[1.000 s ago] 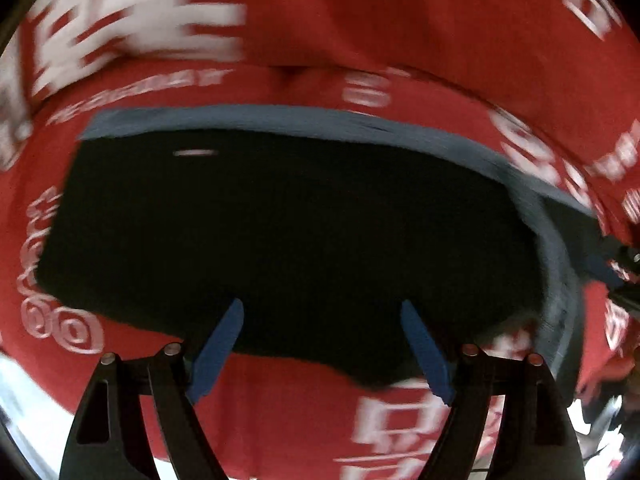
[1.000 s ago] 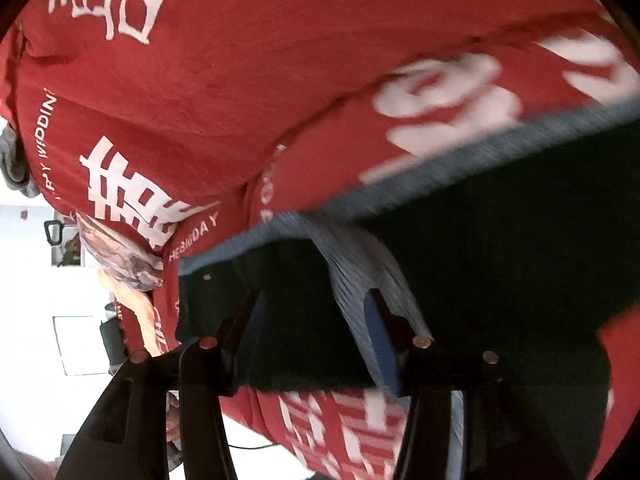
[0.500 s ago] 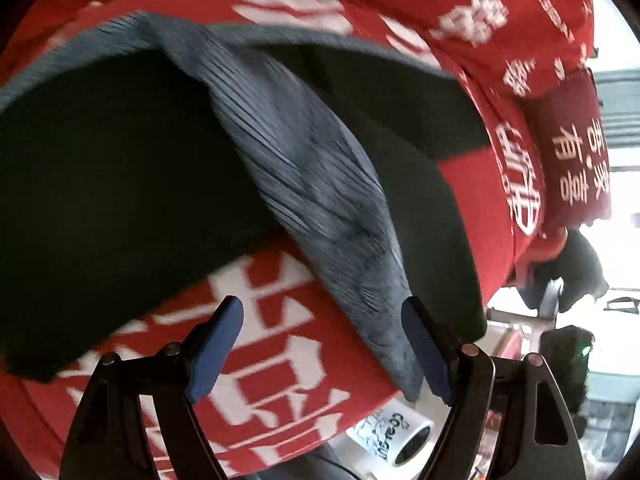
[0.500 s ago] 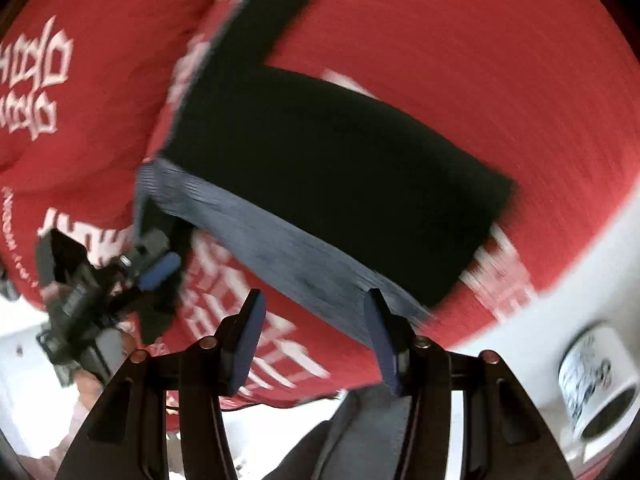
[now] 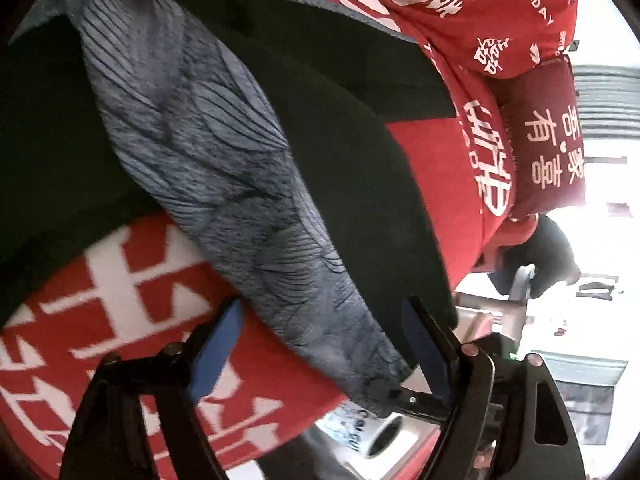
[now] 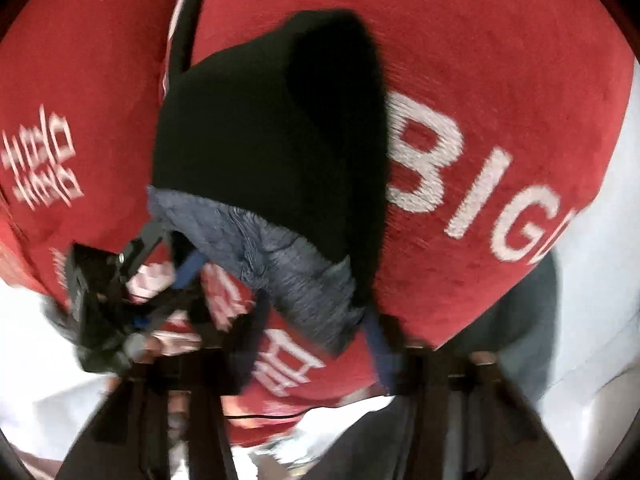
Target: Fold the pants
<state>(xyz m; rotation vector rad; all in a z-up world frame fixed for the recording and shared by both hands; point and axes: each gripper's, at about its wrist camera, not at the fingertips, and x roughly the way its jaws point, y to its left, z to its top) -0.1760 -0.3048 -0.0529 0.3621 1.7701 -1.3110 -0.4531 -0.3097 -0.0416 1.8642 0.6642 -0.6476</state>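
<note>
A red cover (image 5: 440,168) printed with big white characters and letters spreads under everything; whether it lies on a bed or a sofa I cannot tell. On it lie the pants (image 5: 360,184), black cloth with a grey ribbed waistband (image 5: 224,184) bunched along the near edge. In the right wrist view the pants (image 6: 260,128) look doubled into a dark block, with the waistband (image 6: 280,264) hanging toward the cover's near edge. A red cushion (image 5: 548,136) with white characters sits at the far side of the cover.

The left gripper (image 5: 320,344) has its blue pads either side of the waistband's near end. The jaws are closing, but there is still a gap between the left pad and the cloth, so it is spread rather than pinching. The same gripper (image 6: 176,276) shows in the right wrist view at one end of the waistband.

The right gripper (image 6: 320,340) is blurred. Its jaws are closing with the other end of the waistband between them, and I cannot tell whether the pads press on it. A white printed mug (image 5: 372,432) lies on its side just below the cover's edge.
</note>
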